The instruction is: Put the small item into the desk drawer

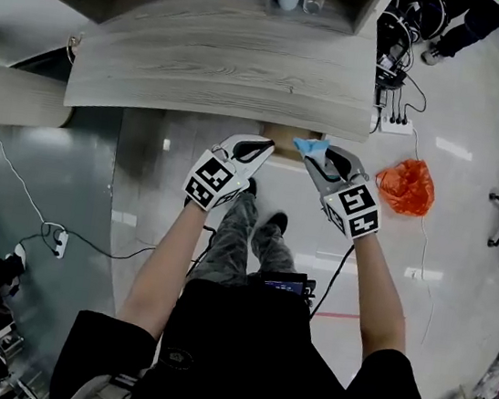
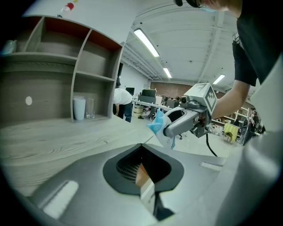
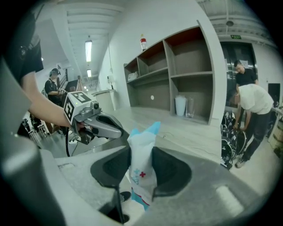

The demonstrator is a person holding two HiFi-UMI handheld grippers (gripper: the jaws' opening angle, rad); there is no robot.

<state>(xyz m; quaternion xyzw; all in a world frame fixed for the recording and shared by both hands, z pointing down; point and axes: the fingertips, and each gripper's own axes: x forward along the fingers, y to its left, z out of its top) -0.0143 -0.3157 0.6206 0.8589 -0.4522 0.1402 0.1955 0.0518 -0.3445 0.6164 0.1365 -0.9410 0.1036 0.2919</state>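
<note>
- The right gripper was clamped on a small white-and-blue plastic packet.
- The left gripper had its jaws closed to a slit, at the edge of the grey wood-grain desk.

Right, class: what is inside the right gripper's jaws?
A small blue-and-white packet with a red cross on it, pinched upright by the right gripper. Whatever the packet contains is covered by its wrapper.
</note>
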